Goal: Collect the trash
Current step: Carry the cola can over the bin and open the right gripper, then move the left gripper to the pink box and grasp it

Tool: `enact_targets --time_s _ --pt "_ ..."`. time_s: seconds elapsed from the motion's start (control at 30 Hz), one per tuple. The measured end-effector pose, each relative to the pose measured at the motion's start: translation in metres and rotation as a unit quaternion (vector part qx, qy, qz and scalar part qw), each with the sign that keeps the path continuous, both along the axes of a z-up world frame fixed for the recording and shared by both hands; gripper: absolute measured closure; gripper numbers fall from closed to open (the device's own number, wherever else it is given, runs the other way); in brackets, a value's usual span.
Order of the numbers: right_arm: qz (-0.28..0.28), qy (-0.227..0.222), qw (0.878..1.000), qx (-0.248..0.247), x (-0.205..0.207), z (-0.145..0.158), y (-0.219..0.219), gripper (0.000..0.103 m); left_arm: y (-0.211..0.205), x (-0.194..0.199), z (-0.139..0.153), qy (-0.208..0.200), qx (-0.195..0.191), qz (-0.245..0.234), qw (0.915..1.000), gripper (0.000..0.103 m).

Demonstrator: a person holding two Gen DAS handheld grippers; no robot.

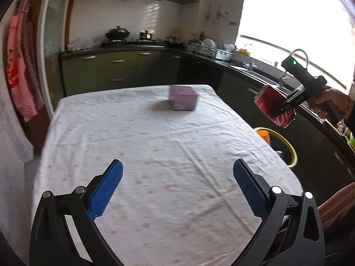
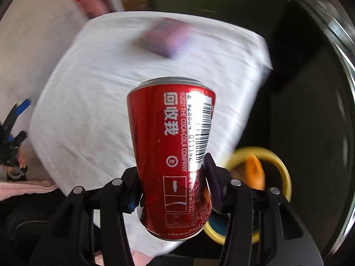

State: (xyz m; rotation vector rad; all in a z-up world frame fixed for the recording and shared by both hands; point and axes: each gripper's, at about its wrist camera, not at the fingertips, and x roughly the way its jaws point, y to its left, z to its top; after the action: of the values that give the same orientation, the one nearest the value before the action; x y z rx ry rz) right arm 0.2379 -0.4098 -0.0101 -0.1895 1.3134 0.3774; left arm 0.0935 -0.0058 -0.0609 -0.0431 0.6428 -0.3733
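While the right gripper [image 2: 172, 185] clamps a red can [image 2: 172, 155] low on its body, the can hangs in mid-air off the table's [image 1: 155, 155] right edge, w/ a yellow-rimmed bin [image 2: 283, 173] below and beside it; sth orange [image 2: 255, 170] lies inside the bin, the rest too dark to tell. Left gripper [image 1: 177, 190] is spread wide, nothing btwn its blue pads, over the white cloth. Farther on, a purple box [image 1: 183, 98] sits on the table. Can: red, silver rim, white barcode patch, white Chinese lettering, no dents seen.
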Motion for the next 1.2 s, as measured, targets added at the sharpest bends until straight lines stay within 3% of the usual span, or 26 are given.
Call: enact_targets --time_s 0.17,0.23,0.5,0.53,0.6,0.63,0.87,1.2 --pt "-0.071 0.015 0.991 -0.11 -0.009 -0.049 -0.071 0.055 -0.032 -0.001 0.003 0.002 0.014 -0.021 0.9997 0.005" --pt "-0.09 0.033 0.986 -0.133 -0.009 -0.075 -0.097 0.055 -0.041 -0.003 0.007 -0.003 0.019 -0.027 0.9995 0.005" --pt "-0.122 0.063 0.982 -0.129 0.01 -0.122 -0.131 0.055 -0.064 -0.009 0.017 -0.007 0.048 -0.036 0.9982 0.005" --pt "-0.128 0.06 0.981 -0.131 0.011 -0.124 -0.135 0.053 -0.065 -0.009 0.017 -0.007 0.049 -0.037 0.9981 0.005" --pt "-0.136 0.048 0.979 -0.142 0.012 -0.124 -0.138 0.03 -0.07 -0.008 0.018 -0.006 0.053 -0.041 0.9978 0.005" --pt "-0.138 0.035 0.98 -0.142 0.009 -0.118 -0.135 0.03 -0.07 -0.008 0.018 -0.005 0.054 -0.042 0.9976 0.005" --pt "-0.138 -0.038 0.987 -0.071 -0.037 -0.07 -0.1 0.03 -0.079 -0.003 0.014 0.002 0.054 -0.061 0.9967 0.005" --pt "-0.101 -0.111 0.986 0.069 -0.126 -0.045 -0.015 0.027 -0.096 0.044 0.013 0.022 0.06 -0.069 0.9956 0.005"
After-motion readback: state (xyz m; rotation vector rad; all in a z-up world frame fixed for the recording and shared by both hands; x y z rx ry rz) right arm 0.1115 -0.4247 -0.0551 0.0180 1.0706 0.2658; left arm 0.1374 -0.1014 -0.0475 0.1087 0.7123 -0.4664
